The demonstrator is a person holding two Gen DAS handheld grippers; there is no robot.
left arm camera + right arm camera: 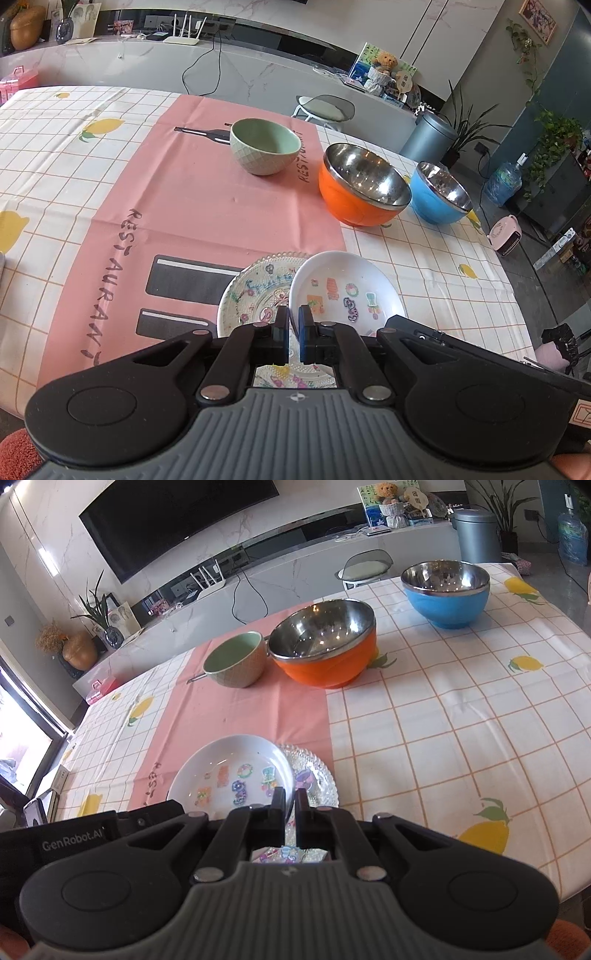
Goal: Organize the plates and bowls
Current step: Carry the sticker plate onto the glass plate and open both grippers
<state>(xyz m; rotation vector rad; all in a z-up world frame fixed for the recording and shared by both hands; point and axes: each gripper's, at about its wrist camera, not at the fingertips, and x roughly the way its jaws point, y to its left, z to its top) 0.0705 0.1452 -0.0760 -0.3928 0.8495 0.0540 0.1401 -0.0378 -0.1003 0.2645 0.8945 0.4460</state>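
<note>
A white plate with colourful stickers (347, 291) (236, 771) hangs tilted between my two grippers. My left gripper (293, 321) is shut on its left near rim. The right gripper (290, 801) is shut on its right near rim. Under it, and showing beneath both grippers, lies a patterned glass plate (251, 295) (314, 775); I cannot tell whether it rests on the table. Farther back stand a green ribbed bowl (264, 146) (234, 661), an orange steel-lined bowl (364, 184) (323, 646) and a blue steel-lined bowl (439, 194) (445, 589), all upright and apart from the grippers.
The table wears a lemon-print checked cloth (55, 147) (461, 720) with a pink printed mat (184, 206) down its middle. A grey chair (325, 107) stands past the far edge. The table's right edge (513, 288) drops to the floor.
</note>
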